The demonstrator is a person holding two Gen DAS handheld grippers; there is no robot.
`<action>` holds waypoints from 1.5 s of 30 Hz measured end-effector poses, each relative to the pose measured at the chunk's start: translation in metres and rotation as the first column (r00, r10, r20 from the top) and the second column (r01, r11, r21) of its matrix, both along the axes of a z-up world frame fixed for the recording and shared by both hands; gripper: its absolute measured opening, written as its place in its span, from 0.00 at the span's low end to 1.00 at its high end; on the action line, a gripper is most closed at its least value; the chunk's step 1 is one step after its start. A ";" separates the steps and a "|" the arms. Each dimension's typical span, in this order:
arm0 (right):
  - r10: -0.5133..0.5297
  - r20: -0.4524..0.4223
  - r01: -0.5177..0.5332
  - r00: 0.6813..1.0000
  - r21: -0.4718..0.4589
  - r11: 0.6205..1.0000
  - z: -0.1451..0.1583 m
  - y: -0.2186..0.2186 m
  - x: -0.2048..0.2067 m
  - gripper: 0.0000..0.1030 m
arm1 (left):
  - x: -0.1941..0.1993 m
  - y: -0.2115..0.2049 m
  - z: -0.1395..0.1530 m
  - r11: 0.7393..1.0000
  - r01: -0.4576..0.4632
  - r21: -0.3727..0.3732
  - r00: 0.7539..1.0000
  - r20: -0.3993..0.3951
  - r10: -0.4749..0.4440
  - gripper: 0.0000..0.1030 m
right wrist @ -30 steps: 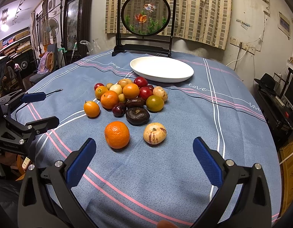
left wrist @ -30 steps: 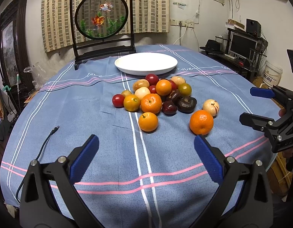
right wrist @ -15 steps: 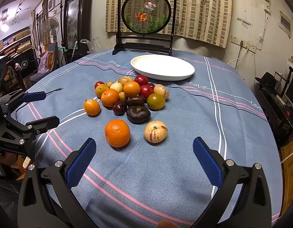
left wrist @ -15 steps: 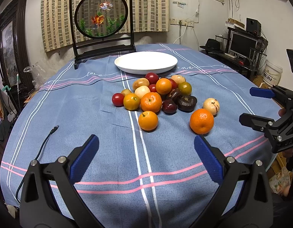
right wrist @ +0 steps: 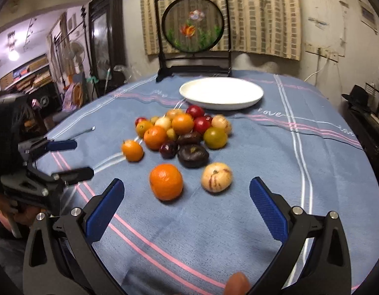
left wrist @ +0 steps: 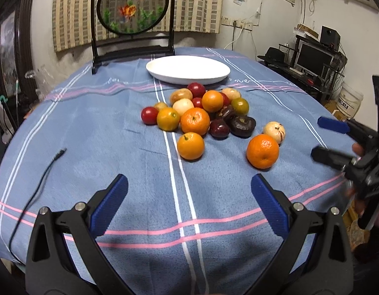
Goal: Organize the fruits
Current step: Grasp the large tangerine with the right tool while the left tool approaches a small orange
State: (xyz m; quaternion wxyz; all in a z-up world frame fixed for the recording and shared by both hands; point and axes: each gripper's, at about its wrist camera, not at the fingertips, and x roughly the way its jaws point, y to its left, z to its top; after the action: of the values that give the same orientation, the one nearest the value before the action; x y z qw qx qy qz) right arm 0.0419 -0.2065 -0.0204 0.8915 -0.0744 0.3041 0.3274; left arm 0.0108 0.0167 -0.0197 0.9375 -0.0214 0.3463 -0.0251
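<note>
Both claws, left claw (left wrist: 189, 198) and right claw (right wrist: 187, 195), gape apart, holding nothing. Nearest the right one lies a large orange (right wrist: 166, 181), beside a pale fruit (right wrist: 216, 177) on the worktop (right wrist: 263, 152).

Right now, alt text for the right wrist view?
The open right tool hovers over a blue striped tablecloth, facing a large orange and a pale streaked fruit in front of a pile of mixed fruit. An empty white plate sits behind the pile; the left tool, also open, is at the left edge.
</note>
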 end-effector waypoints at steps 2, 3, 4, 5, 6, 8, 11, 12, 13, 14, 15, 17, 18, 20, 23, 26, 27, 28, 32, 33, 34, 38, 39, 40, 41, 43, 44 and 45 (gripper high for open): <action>-0.051 -0.010 0.050 0.999 -0.039 0.998 -0.005 0.002 0.003 0.99 | -0.001 0.003 -0.002 1.000 -0.017 0.003 1.000 0.019 0.017 0.98; -0.046 -0.051 0.044 0.998 -0.047 0.998 -0.007 0.004 0.007 0.99 | 0.000 0.004 -0.003 1.000 -0.018 -0.001 1.000 0.022 0.018 0.98; -0.023 -0.079 0.020 0.997 -0.038 0.999 -0.009 0.005 0.008 0.99 | 0.001 0.006 -0.004 1.000 -0.011 -0.013 1.000 0.017 0.011 0.98; 0.005 -0.099 -0.007 0.995 -0.022 1.000 -0.010 0.007 0.008 0.99 | 0.002 0.008 -0.005 1.000 -0.005 -0.024 1.000 0.013 0.006 0.98; 0.024 -0.102 -0.025 0.994 -0.013 1.000 -0.011 0.009 0.007 0.99 | 0.003 0.009 -0.005 1.000 -0.003 -0.031 1.000 0.012 0.004 0.98; 0.038 -0.075 -0.040 0.996 -0.028 0.999 -0.011 0.016 0.004 0.96 | 0.005 0.012 -0.007 0.999 -0.006 -0.036 1.000 0.012 0.006 0.98; 0.050 -0.055 -0.053 0.997 -0.062 0.997 -0.012 0.028 0.004 0.87 | 0.009 0.015 -0.012 0.999 -0.006 -0.049 1.000 0.000 0.006 0.98; 0.054 -0.058 -0.058 0.997 -0.070 0.996 -0.013 0.031 0.006 0.86 | 0.010 0.016 -0.013 0.999 -0.007 -0.053 1.000 -0.004 0.006 0.98; 0.059 -0.061 -0.064 0.996 -0.080 0.995 -0.015 0.035 0.008 0.86 | 0.012 0.018 -0.015 0.998 -0.009 -0.060 1.000 -0.007 0.009 0.98; 0.061 -0.065 -0.067 0.996 -0.089 0.994 -0.016 0.038 0.010 0.81 | 0.013 0.018 -0.016 0.998 -0.012 -0.064 1.000 -0.007 0.011 0.98; 0.062 -0.070 -0.068 0.996 -0.097 0.993 -0.018 0.041 0.013 0.78 | 0.014 0.019 -0.017 0.998 -0.014 -0.068 1.000 -0.007 0.014 0.98; 0.065 -0.083 -0.074 0.994 -0.108 0.991 -0.021 0.045 0.018 0.77 | 0.016 0.023 -0.019 0.997 -0.019 -0.079 1.000 -0.012 0.019 0.98; 0.069 -0.089 -0.079 0.994 -0.112 0.991 -0.022 0.048 0.021 0.75 | 0.017 0.024 -0.020 0.996 -0.022 -0.082 1.000 -0.016 0.021 0.98; 0.073 -0.110 -0.087 0.991 -0.123 0.989 -0.026 0.053 0.028 0.69 | 0.020 0.026 -0.021 0.996 -0.025 -0.091 0.999 -0.024 0.023 0.98; 0.081 -0.142 -0.099 0.987 -0.128 0.987 -0.030 0.060 0.035 0.64 | 0.022 0.029 -0.023 0.995 -0.029 -0.095 0.999 -0.030 0.026 0.98; 0.091 -0.166 -0.114 0.982 -0.137 0.984 -0.034 0.065 0.040 0.55 | 0.024 0.029 -0.024 0.996 -0.032 -0.085 0.999 -0.040 0.029 0.98; 0.094 -0.176 -0.120 0.980 -0.144 0.982 -0.035 0.067 0.041 0.48 | 0.026 0.029 -0.025 0.996 -0.033 -0.083 0.998 -0.047 0.030 0.98; 0.094 -0.183 -0.122 0.979 -0.145 0.982 -0.037 0.067 0.042 0.45 | 0.026 0.029 -0.025 0.996 -0.034 -0.082 0.998 -0.054 0.030 0.98; 0.100 -0.189 -0.119 0.977 -0.095 0.988 -0.036 0.059 0.041 0.42 | 0.035 0.026 -0.023 0.996 -0.015 -0.085 0.998 -0.068 0.010 0.96; 0.109 -0.186 -0.121 0.977 -0.053 0.991 -0.033 0.054 0.040 0.41 | 0.037 0.024 -0.023 0.996 -0.006 -0.085 0.998 -0.070 0.000 0.92; 0.112 -0.181 -0.119 0.977 -0.030 0.992 -0.032 0.051 0.040 0.41 | 0.042 0.020 -0.022 0.996 0.014 -0.084 0.997 -0.075 -0.020 0.85; 0.118 -0.191 -0.112 0.975 0.040 0.993 -0.029 0.042 0.042 0.41 | 0.063 0.009 -0.025 0.996 0.054 -0.074 0.992 -0.114 -0.062 0.61; 0.118 -0.189 -0.111 0.975 0.048 0.993 -0.029 0.041 0.042 0.41 | 0.065 0.008 -0.025 0.996 0.055 -0.072 0.991 -0.118 -0.063 0.57; 0.120 -0.184 -0.112 0.976 0.052 0.992 -0.029 0.041 0.041 0.41 | 0.070 0.007 -0.024 0.996 0.056 -0.070 0.990 -0.123 -0.064 0.57; 0.124 -0.179 -0.116 0.976 0.055 0.992 -0.028 0.041 0.040 0.41 | 0.073 0.005 -0.024 0.996 0.056 -0.068 0.990 -0.126 -0.064 0.57; 0.137 -0.165 -0.129 0.977 0.056 0.990 -0.027 0.042 0.036 0.41 | 0.078 0.004 -0.024 0.996 0.053 -0.067 0.989 -0.134 -0.062 0.57; 0.139 -0.160 -0.132 0.977 0.056 0.990 -0.027 0.042 0.034 0.41 | 0.081 0.004 -0.024 0.997 0.050 -0.065 0.989 -0.138 -0.059 0.57; 0.141 -0.154 -0.134 0.978 0.056 0.989 -0.027 0.041 0.033 0.41 | 0.083 0.004 -0.024 0.997 0.048 -0.062 0.988 -0.144 -0.056 0.57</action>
State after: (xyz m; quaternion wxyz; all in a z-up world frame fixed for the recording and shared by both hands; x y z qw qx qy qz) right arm 0.0746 -0.1651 -0.0473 0.8414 -0.0489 0.3603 0.3998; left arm 0.0943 0.0203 -0.0440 0.9078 -0.0418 0.4132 -0.0580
